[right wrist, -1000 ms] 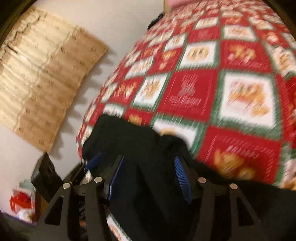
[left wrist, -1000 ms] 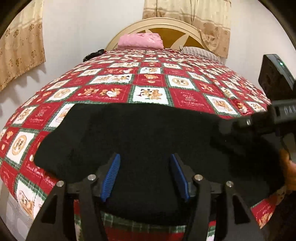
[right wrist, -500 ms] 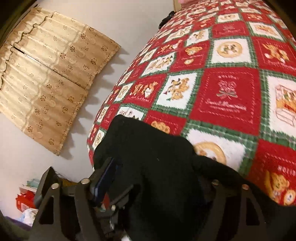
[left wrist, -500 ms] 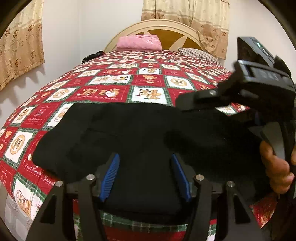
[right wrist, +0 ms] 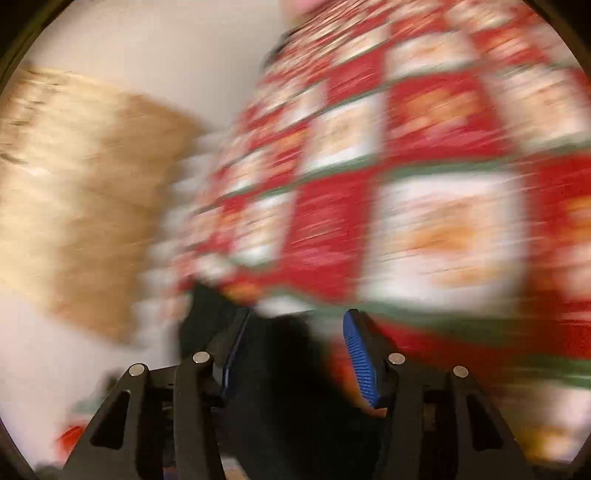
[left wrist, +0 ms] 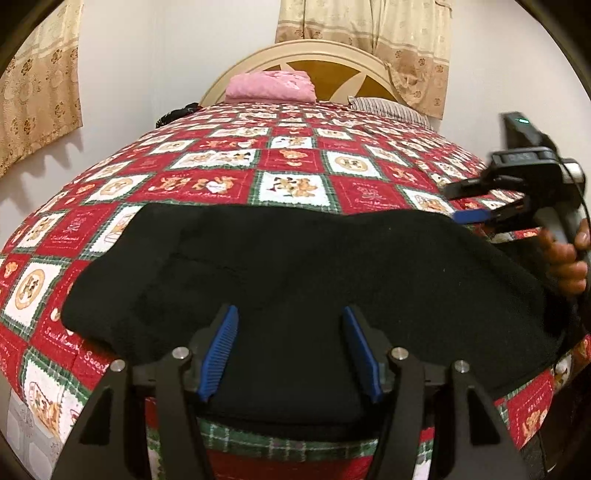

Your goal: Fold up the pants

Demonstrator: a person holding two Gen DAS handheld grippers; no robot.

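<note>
The bed (left wrist: pixel 295 173) fills most of my left wrist view, covered in a red, white and green patchwork quilt (left wrist: pixel 207 184) with bear squares. At its far end I see a cream arched headboard (left wrist: pixel 332 62), beige patterned curtains (left wrist: pixel 369 22) above it and another curtain (left wrist: pixel 37 85) on the left wall.

The black pants (left wrist: pixel 314 266) lie in a broad folded band across the near end of the bed, reaching from the quilt's left side almost to its right edge and hanging over the front edge below my left hand-held gripper (left wrist: pixel 291 350). That gripper sits over the near edge of the pants with its blue pads (left wrist: pixel 218 354) apart; black cloth lies between them, but I cannot tell whether the pads press on it.

A pink folded bundle (left wrist: pixel 269 86) rests by the headboard, with a striped pillow (left wrist: pixel 388 109) to its right.

At the right of that view, a hand (left wrist: pixel 565 258) holds my right hand-held gripper (left wrist: pixel 476 210) just past the far right end of the pants. Its jaws have just been closing. My right wrist view is heavily blurred: the pads (right wrist: pixel 360 362) stand apart, dark cloth (right wrist: pixel 280 369) between them, contact unclear.
</note>
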